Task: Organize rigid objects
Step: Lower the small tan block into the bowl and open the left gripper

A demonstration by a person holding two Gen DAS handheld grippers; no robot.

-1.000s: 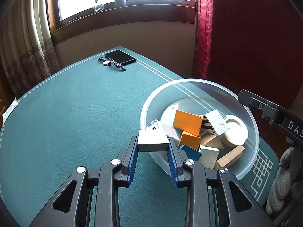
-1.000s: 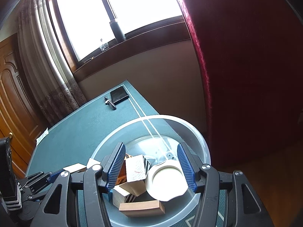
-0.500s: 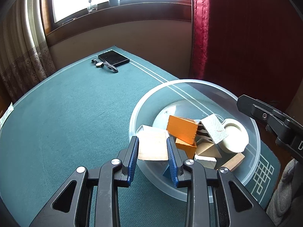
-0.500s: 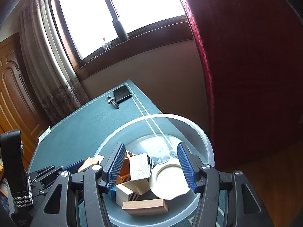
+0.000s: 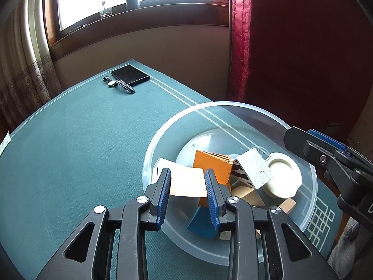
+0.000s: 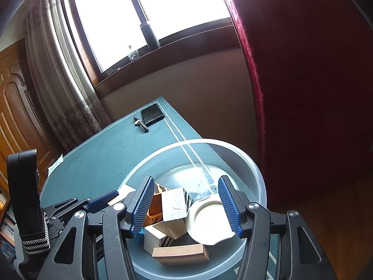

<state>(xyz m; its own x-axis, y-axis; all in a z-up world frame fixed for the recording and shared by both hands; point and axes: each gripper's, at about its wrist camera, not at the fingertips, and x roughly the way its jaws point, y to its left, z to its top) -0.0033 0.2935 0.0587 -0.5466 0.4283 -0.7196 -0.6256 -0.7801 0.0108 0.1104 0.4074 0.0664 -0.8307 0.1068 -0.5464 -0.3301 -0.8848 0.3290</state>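
The pale wooden block (image 5: 187,182), clamped between the pads of my left gripper (image 5: 188,185), now hangs over the near-left wall of the clear bowl (image 5: 233,107), whereas a second ago it sat outside the rim above the green tablecloth (image 5: 81,140); I judge only the release remains for this piece. Inside the bowl, the orange block (image 5: 211,163) lies at 12 o'clock from the held block, the white round dish (image 5: 283,175) at 3 o'clock. My right gripper (image 6: 186,206) hovers over the same bowl, spread wide and empty; phone (image 5: 130,75) and wristwatch (image 5: 117,84) lie at the cloth's far edge.
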